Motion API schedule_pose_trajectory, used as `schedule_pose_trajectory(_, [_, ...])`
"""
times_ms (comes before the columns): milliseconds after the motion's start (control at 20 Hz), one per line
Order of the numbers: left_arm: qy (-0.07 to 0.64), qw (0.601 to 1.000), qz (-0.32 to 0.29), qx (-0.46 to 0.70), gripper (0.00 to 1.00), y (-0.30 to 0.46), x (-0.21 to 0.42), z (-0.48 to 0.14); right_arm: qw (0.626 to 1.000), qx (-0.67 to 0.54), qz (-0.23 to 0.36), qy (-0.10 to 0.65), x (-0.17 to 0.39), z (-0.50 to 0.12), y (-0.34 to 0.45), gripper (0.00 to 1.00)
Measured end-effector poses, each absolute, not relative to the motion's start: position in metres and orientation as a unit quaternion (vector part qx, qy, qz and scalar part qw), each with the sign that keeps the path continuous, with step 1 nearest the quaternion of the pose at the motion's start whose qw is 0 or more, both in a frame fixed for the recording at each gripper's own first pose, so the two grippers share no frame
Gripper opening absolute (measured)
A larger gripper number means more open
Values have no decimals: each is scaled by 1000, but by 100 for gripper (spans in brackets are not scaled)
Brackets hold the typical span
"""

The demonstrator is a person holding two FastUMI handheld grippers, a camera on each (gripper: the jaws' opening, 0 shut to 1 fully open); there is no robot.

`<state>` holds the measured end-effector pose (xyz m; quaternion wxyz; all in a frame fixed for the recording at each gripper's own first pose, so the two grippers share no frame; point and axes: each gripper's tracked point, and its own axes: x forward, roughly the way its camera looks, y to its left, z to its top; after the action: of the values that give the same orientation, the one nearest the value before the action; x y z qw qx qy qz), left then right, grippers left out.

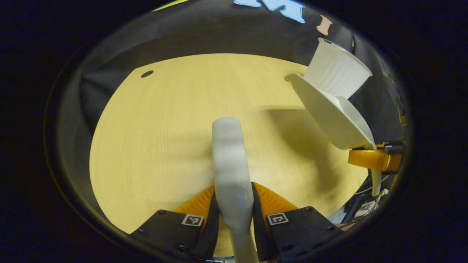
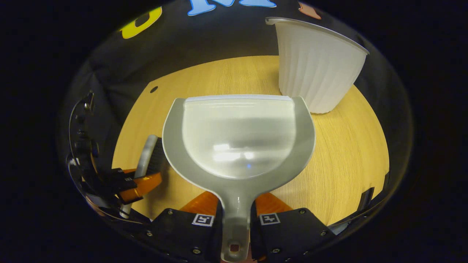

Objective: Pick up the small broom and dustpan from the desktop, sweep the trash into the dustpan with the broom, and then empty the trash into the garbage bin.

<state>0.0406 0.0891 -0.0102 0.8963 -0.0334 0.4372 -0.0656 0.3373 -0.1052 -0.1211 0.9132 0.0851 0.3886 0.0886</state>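
Observation:
In the left gripper view my left gripper [image 1: 234,204] is shut on the grey broom [image 1: 230,157], which points forward over the wooden desktop [image 1: 164,120]. In the right gripper view my right gripper [image 2: 236,213] is shut on the handle of the grey dustpan [image 2: 237,138]; its pan is held above the desktop [image 2: 347,153] and looks empty. The dustpan [image 1: 329,113] also shows at the right in the left gripper view, with the right gripper [image 1: 374,159] under it. The white ribbed garbage bin [image 2: 316,65] stands just beyond the pan's front right corner. The left gripper [image 2: 140,184] and the broom [image 2: 148,157] appear at the left in the right gripper view.
A small dark hole [image 1: 147,73] marks the desktop's far left corner. The black cloth wall [image 1: 204,33] closes the back. Cables and small items [image 1: 365,208] lie below the desk's right edge. The bin [image 1: 336,69] stands at the desk's far right.

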Motion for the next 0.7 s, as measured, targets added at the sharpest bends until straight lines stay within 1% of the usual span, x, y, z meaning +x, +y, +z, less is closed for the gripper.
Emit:
schedule_pose_trajectory(50, [441, 895, -63, -33, 46, 81, 45, -9, 912, 82, 85, 392, 338, -126, -106, 31])
schedule_pose_trajectory(100, [445, 893, -61, -34, 49, 77, 49, -8, 911, 81, 83, 395, 338, -131, -106, 31])
schedule_pose_trajectory(300, [461, 885, -50, -24, 49, 56, 72, -3, 913, 58, 71, 398, 341, -145, -111, 31])
schedule_pose_trajectory(350, [464, 884, -48, -23, 51, 50, 81, -2, 913, 53, 69, 399, 341, -147, -113, 31])
schedule_pose_trajectory(450, [471, 881, -48, -17, 46, 48, 83, -5, 911, 48, 65, 405, 339, -151, -114, 31])
schedule_pose_trajectory(500, [473, 880, -47, -12, 51, 42, 87, 0, 909, 46, 63, 410, 338, -153, -114, 31])
schedule_pose_trajectory(700, [480, 876, -41, 6, 48, 22, 104, 6, 903, 35, 60, 425, 338, -149, -116, 31])
